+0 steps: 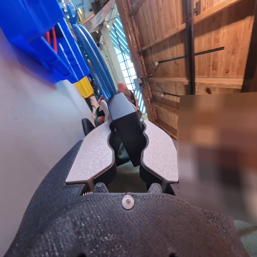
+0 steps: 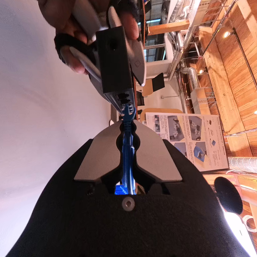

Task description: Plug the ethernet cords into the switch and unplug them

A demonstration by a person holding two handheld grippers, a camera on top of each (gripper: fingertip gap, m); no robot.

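Left hand-held gripper point(image 1: 127, 139) clamped on the black switch point(image 1: 123, 119), held up off the bench point(image 1: 27, 125) near a blue bin point(image 1: 41, 48); right hand-held gripper point(image 2: 128, 122) pinching a blue ethernet cord point(image 2: 127, 139) just behind its plug point(image 2: 127, 111), seated at a port on the switch face.
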